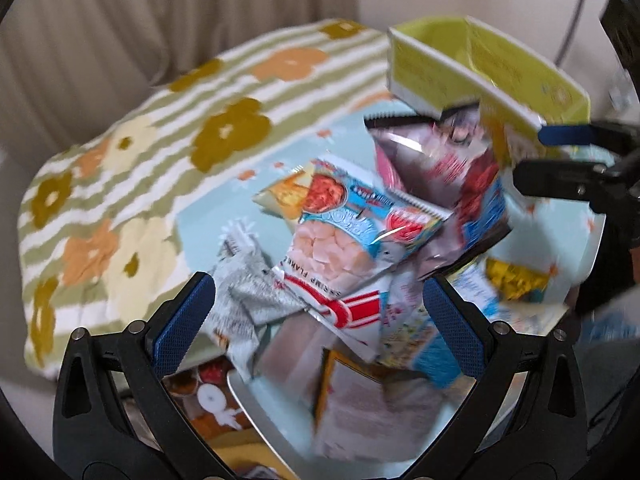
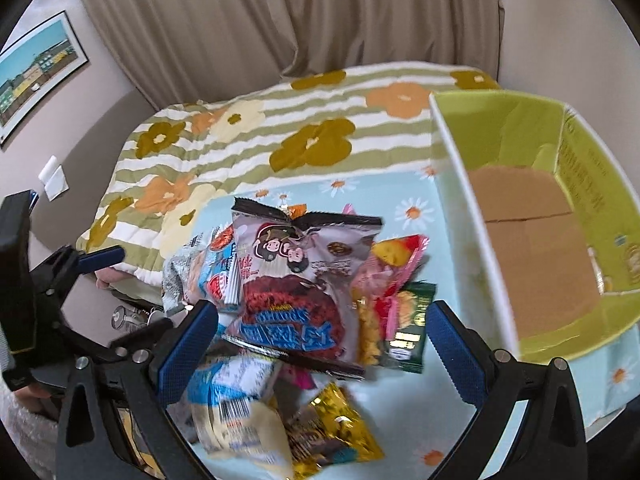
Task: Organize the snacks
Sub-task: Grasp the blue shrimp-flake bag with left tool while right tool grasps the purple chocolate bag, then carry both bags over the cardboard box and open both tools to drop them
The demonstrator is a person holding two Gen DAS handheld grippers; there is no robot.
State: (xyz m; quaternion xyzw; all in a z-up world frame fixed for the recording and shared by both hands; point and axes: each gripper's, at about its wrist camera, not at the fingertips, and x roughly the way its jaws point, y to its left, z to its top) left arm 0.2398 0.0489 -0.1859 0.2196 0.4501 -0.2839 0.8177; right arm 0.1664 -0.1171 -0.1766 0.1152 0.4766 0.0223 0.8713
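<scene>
The right hand-held gripper, fingers spread, hovers over piled snack packets (green box beside).

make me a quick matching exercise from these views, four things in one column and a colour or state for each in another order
Things:
1. cardboard box
2. monkey snack bag
3. left gripper
4. gold packet

States:
a. open, holding nothing
b. nearest the camera, on the daisy cloth
c. lime green, no snacks inside
d. on top of the pile

Pairs: 1-c, 2-d, 3-a, 4-b
</scene>
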